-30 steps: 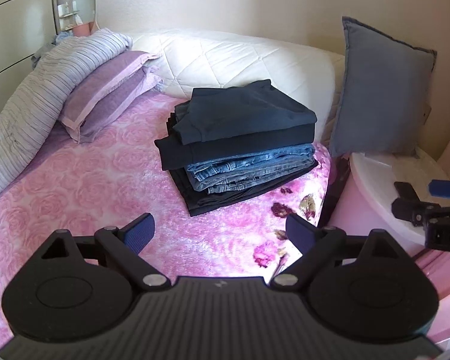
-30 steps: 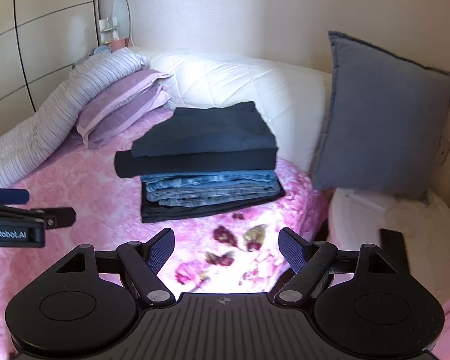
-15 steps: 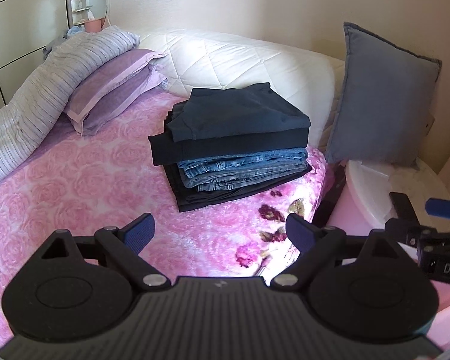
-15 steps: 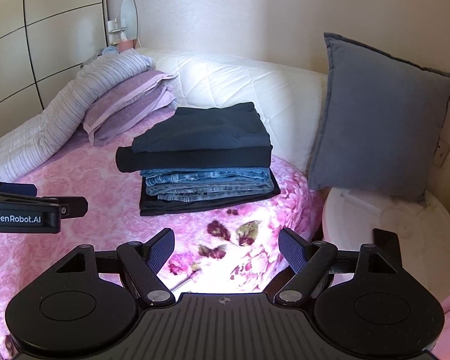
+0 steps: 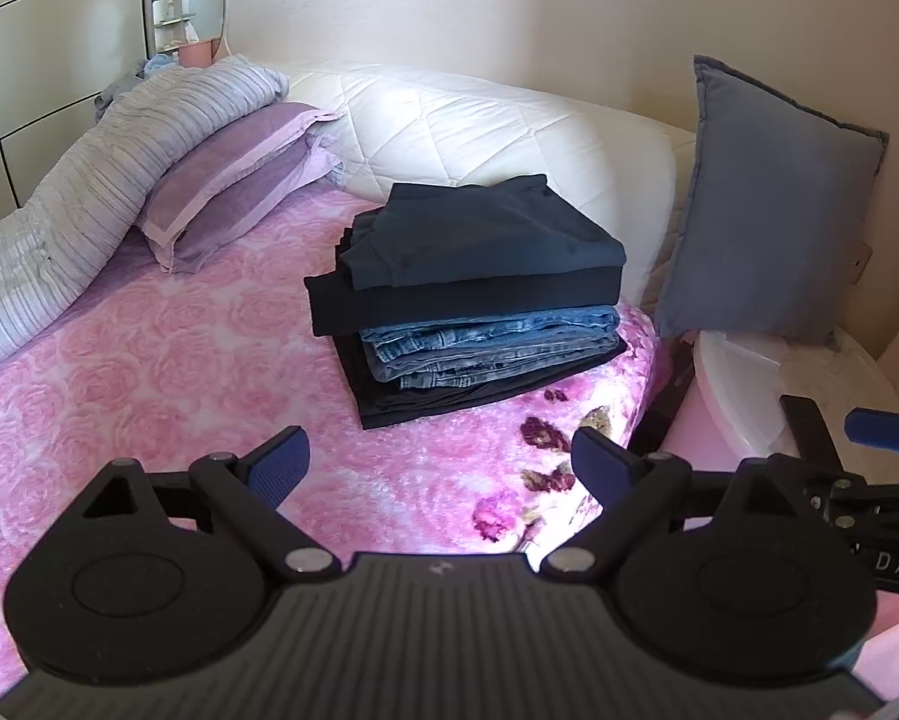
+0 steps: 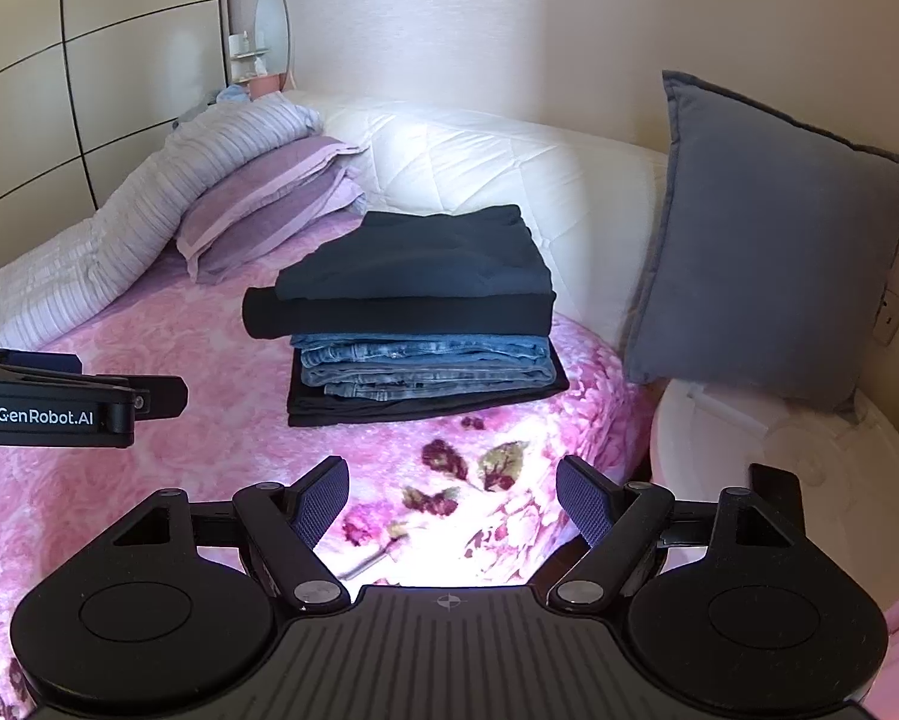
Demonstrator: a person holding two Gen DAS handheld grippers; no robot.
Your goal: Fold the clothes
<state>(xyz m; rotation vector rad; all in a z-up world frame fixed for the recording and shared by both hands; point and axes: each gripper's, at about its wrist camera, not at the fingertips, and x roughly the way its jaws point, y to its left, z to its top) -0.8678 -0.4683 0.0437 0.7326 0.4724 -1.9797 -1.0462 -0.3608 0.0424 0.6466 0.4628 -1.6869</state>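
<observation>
Both grippers, left gripper (image 5: 440,459) and right gripper (image 6: 452,501), gape empty; the folded clothes stack (image 6: 413,324) lies ahead, nearer neither.

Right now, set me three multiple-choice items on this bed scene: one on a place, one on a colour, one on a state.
1. Where does the stack of folded clothes lie?
A. On the pink floral bedspread
B. On the white round stand
C. On the purple pillow

2. What colour is the cushion leaning at the bed's right end?
A. Red
B. Grey-blue
C. Yellow

3. How does the right gripper stand?
A. Shut on the jeans
B. Shut on the cushion
C. Open and empty

Answers:
1. A, the stack rests directly on the bedspread, in front of the white quilted headboard.
2. B, its cover is plainly grey-blue.
3. C, its blue pads stand wide apart with only bedspread showing between them.
</observation>
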